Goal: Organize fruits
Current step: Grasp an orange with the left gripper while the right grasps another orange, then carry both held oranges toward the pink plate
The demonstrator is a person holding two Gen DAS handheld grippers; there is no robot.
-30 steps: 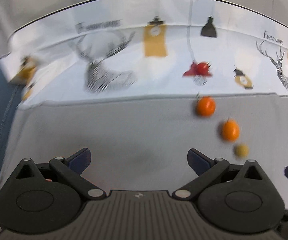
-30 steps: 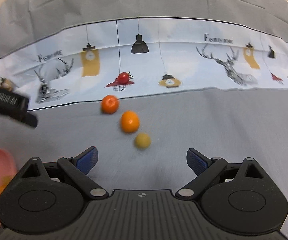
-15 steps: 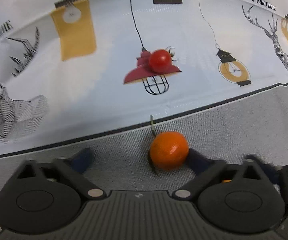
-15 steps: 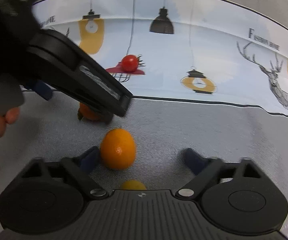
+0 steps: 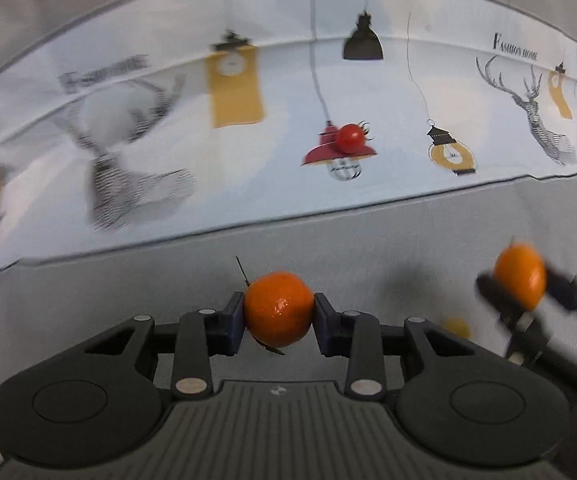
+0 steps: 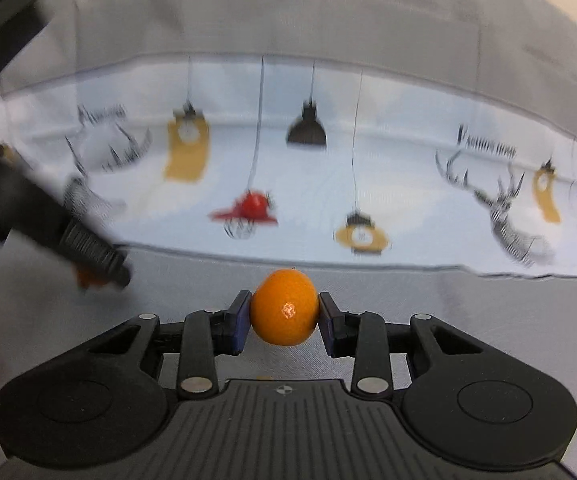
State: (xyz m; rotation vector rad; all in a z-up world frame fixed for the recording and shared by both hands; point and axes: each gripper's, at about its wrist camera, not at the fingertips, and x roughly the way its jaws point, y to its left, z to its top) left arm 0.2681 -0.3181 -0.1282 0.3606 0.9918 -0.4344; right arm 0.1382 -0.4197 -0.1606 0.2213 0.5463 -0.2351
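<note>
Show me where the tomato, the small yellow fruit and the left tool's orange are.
tomato (image 5: 349, 138), left wrist view, middle of its red skin.
yellow fruit (image 5: 457, 326), left wrist view, its blurred visible top.
orange (image 5: 279, 309), left wrist view, front face between the pads.

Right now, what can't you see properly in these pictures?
- Yellow fruit, left view: small and blurred; hidden by the gripper body in the right view.
- Tomato, right view: smeared by motion.
- Left gripper's orange, right view: mostly behind that blurred gripper.

A tomato (image 5: 349, 137) lies beyond the two held mandarins (image 5: 279, 309).
</note>
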